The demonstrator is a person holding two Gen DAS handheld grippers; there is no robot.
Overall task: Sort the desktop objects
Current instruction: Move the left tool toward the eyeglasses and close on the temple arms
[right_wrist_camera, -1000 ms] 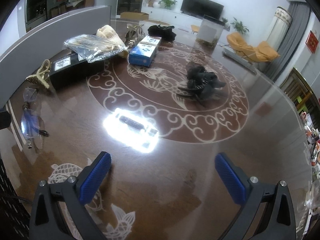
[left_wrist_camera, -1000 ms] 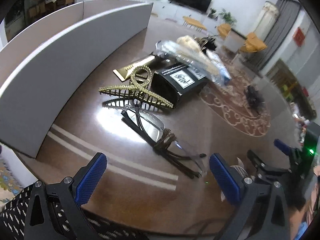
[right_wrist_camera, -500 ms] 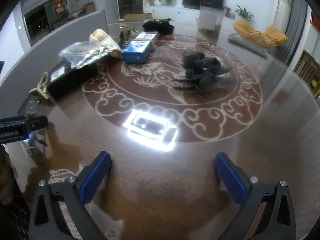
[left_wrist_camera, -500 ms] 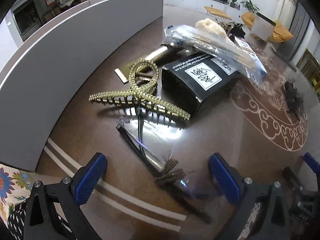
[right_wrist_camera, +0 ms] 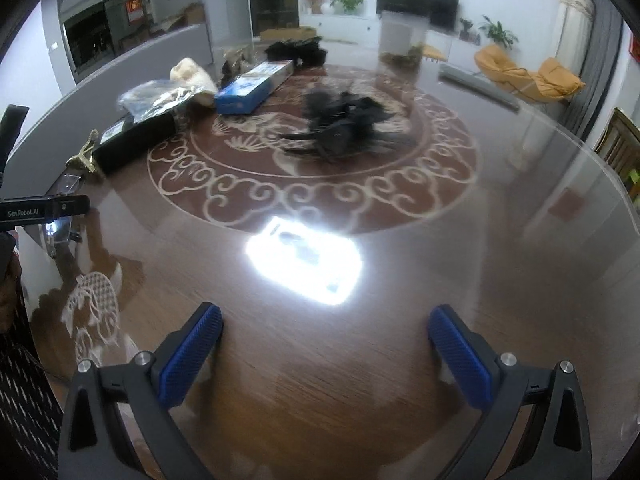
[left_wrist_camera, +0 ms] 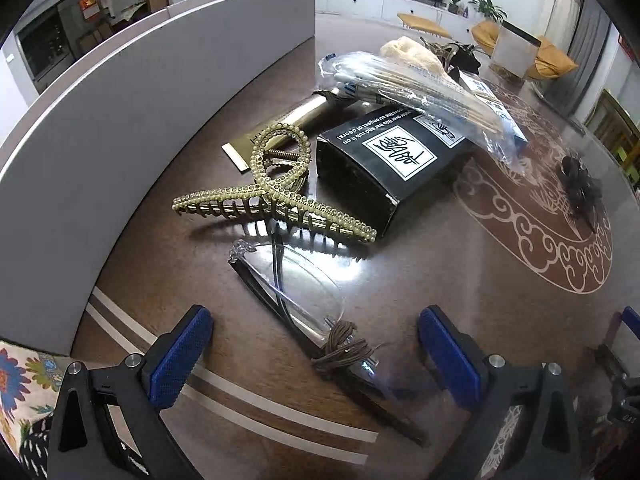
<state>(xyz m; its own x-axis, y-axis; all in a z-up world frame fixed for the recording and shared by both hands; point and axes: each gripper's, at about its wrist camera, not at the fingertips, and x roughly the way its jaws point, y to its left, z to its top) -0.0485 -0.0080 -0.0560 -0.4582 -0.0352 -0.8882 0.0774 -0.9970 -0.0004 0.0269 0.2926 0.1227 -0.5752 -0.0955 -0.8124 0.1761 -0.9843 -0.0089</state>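
Note:
In the left wrist view my left gripper (left_wrist_camera: 316, 344) is open and empty, just above folded clear-lens glasses (left_wrist_camera: 292, 292) with a brown hair tie (left_wrist_camera: 340, 350) on them. Beyond lie a gold pearl claw clip (left_wrist_camera: 272, 200), a black box (left_wrist_camera: 392, 160), a gold tube (left_wrist_camera: 280, 128) and a plastic bag of sticks (left_wrist_camera: 420, 88). In the right wrist view my right gripper (right_wrist_camera: 324, 348) is open and empty over bare table. A black hair clip (right_wrist_camera: 344, 128) lies at the table's centre, and a blue box (right_wrist_camera: 252, 88) sits further back left.
A curved grey partition (left_wrist_camera: 120, 120) walls the table's left side. A beige lump (right_wrist_camera: 192, 76) and dark items (right_wrist_camera: 296, 50) sit at the back. A lamp glare (right_wrist_camera: 304, 260) lies ahead of my right gripper. The left gripper's body (right_wrist_camera: 40, 208) shows at the left edge.
My left gripper has moved forward and closer to the glasses and claw clip. My right gripper's view has swung left and risen slightly; both stay open.

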